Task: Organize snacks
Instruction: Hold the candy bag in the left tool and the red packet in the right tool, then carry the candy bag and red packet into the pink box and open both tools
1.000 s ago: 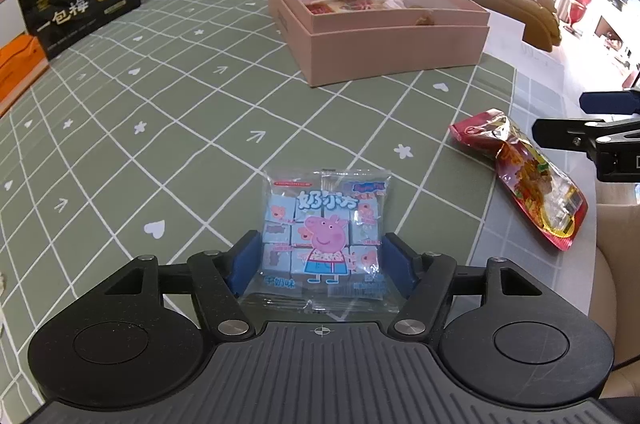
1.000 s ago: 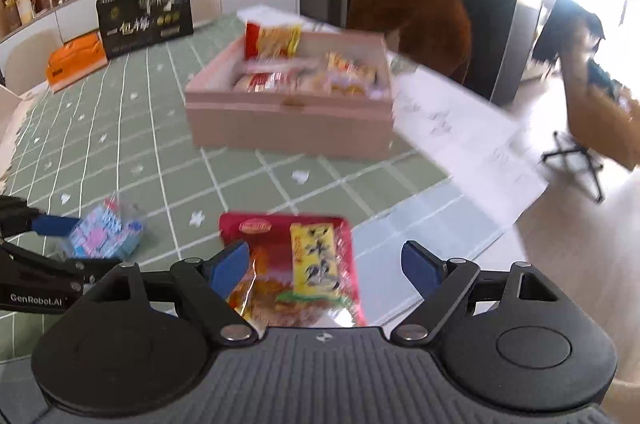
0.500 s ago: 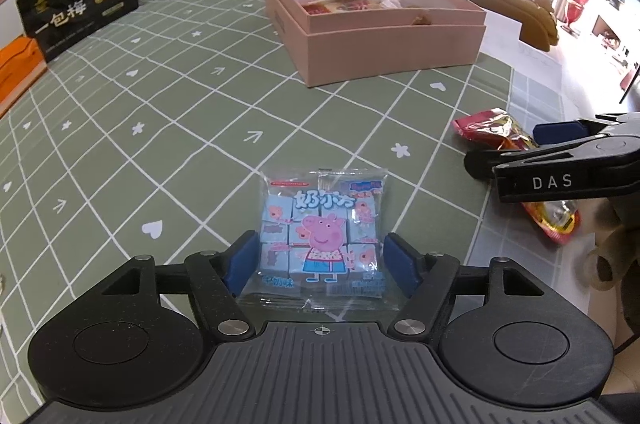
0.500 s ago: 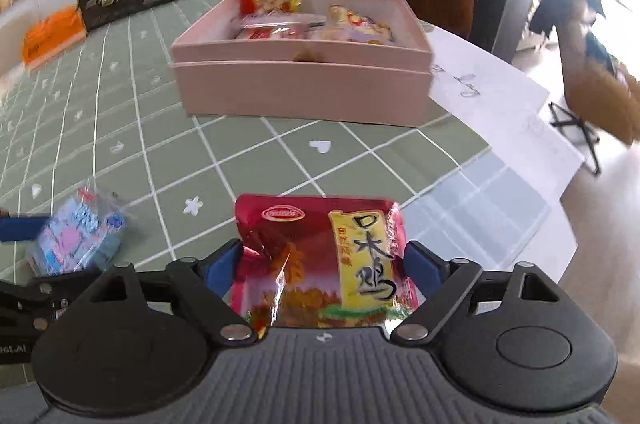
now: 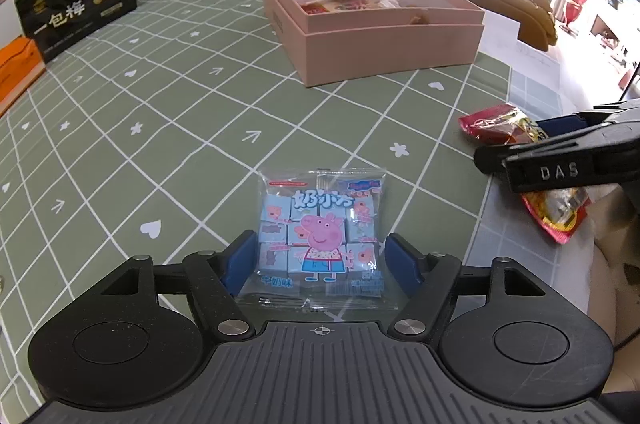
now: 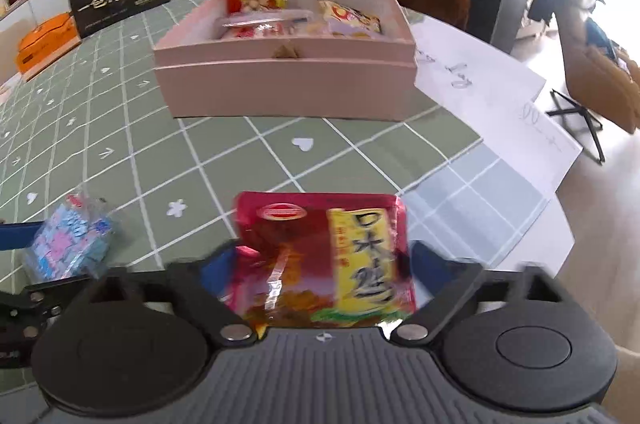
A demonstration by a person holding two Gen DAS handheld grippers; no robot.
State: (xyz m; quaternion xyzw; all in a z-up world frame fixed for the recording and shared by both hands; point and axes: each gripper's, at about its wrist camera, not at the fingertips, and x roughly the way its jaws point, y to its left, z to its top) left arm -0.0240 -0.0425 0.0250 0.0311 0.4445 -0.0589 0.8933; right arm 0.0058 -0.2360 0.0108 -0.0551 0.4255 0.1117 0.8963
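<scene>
Now our right gripper point(image 6: 324, 264) is closing around the red packet point(image 6: 320, 256) at the table's near edge; we should pinch its crinkly sides squarely. Our left gripper point(image 5: 320, 260) stands wide, straddling the blue packet point(image 5: 320, 232) untouched. Both belong in the pink box point(image 6: 286, 86) beyond.

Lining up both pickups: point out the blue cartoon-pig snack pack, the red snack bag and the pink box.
blue cartoon-pig snack pack point(image 5: 320, 236): left wrist view, pig print.
red snack bag point(image 6: 320, 264): right wrist view, bag's middle.
pink box point(image 6: 288, 92): right wrist view, front wall.
</scene>
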